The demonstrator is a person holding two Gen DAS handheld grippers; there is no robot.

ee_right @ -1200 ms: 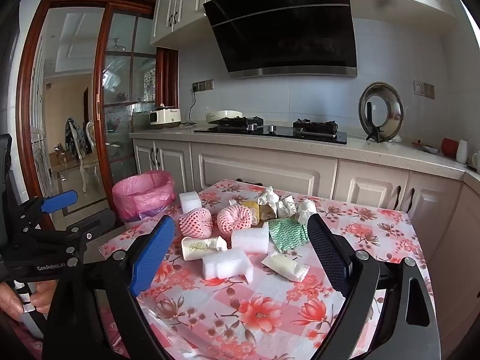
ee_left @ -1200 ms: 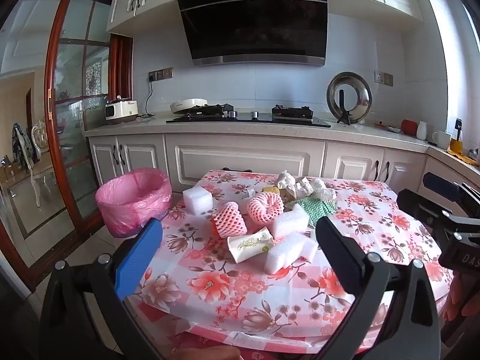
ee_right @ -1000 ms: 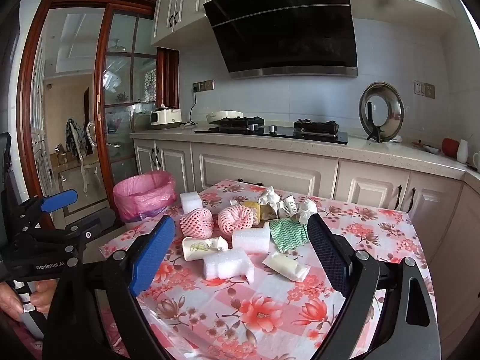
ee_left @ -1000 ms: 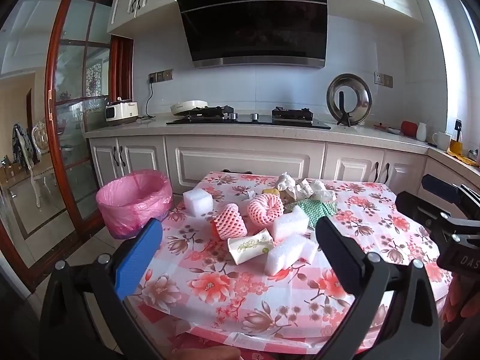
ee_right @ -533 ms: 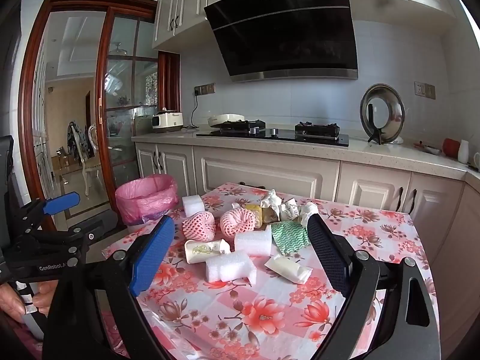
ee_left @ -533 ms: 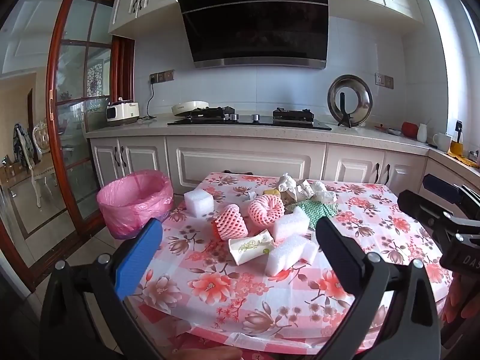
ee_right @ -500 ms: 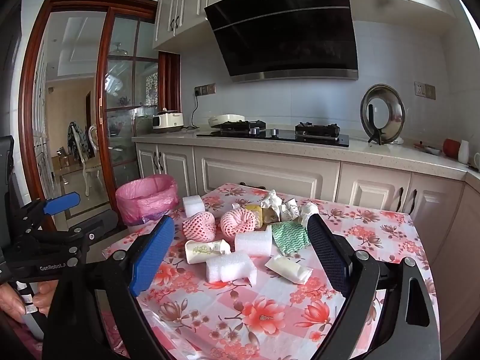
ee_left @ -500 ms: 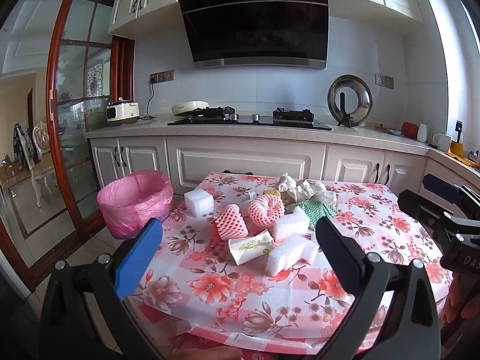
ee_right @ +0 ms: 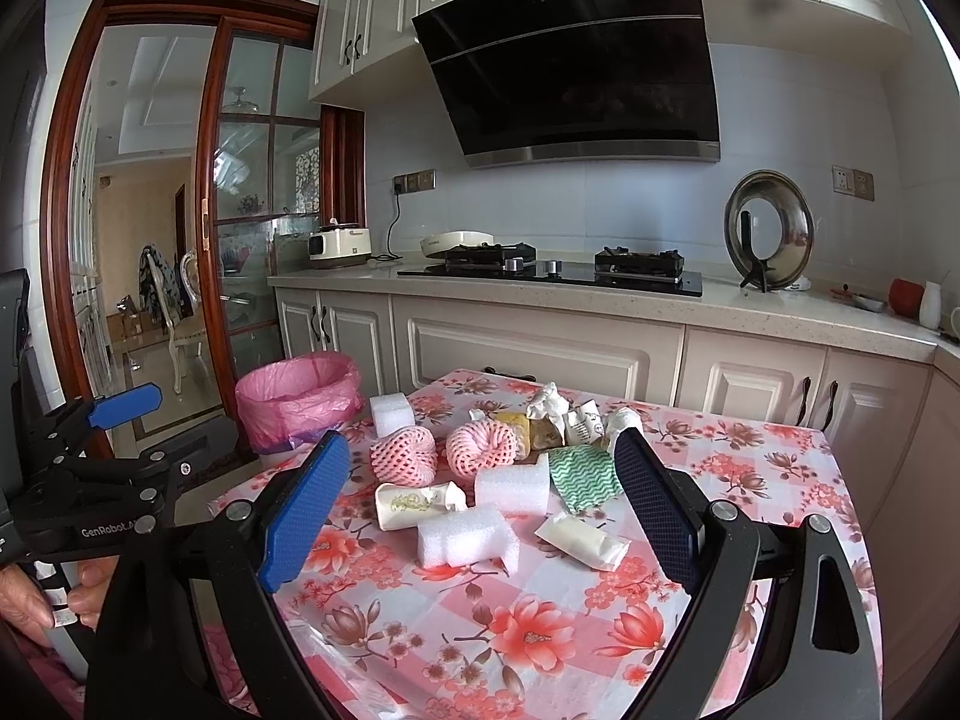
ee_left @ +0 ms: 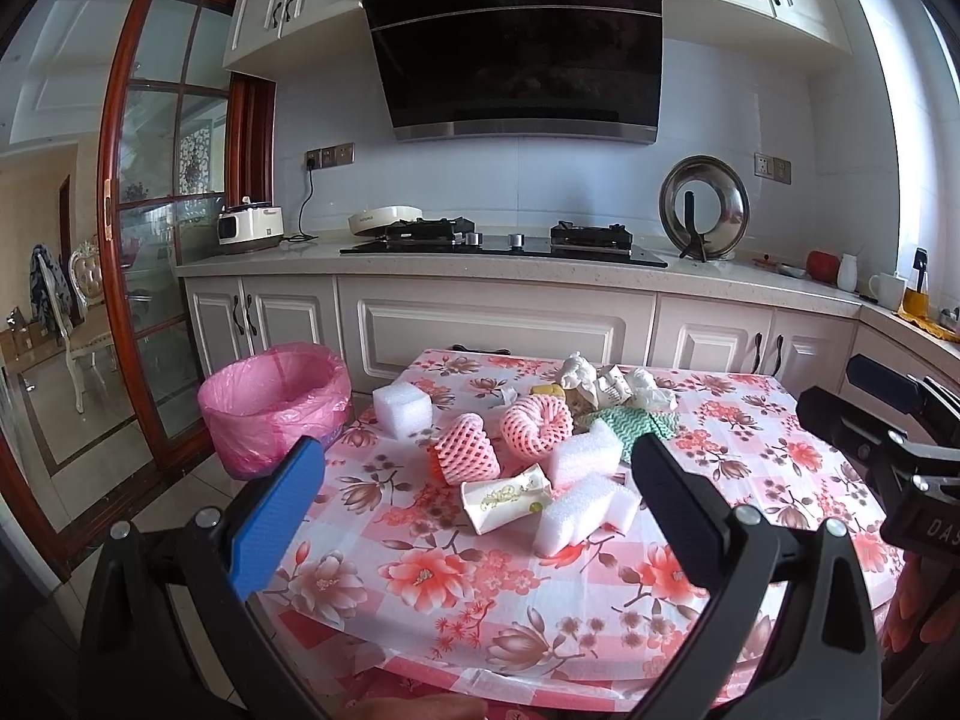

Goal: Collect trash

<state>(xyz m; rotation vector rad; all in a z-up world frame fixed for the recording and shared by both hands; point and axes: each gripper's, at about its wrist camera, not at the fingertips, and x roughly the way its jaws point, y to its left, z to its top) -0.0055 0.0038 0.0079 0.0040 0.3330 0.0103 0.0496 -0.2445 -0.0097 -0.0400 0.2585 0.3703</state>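
A heap of trash lies on the floral table (ee_left: 456, 594): two pink foam fruit nets (ee_left: 465, 450) (ee_right: 403, 456), white foam blocks (ee_left: 585, 510) (ee_right: 467, 537), a crushed paper cup (ee_left: 505, 497) (ee_right: 414, 505), a green zigzag cloth (ee_right: 583, 479) and crumpled paper (ee_left: 606, 383). A bin with a pink liner (ee_left: 275, 402) (ee_right: 298, 395) stands on the floor left of the table. My left gripper (ee_left: 474, 498) is open and empty, held above the table's near edge. My right gripper (ee_right: 483, 498) is open and empty, short of the heap.
Kitchen cabinets and a counter with a stove (ee_left: 504, 240) run behind the table. A glass sliding door (ee_left: 150, 276) stands at the left. Each gripper shows at the edge of the other's view. The table's near part carries only the cloth.
Both grippers stay open and nearly still. The right view has shifted very slightly, with the heap a touch closer.
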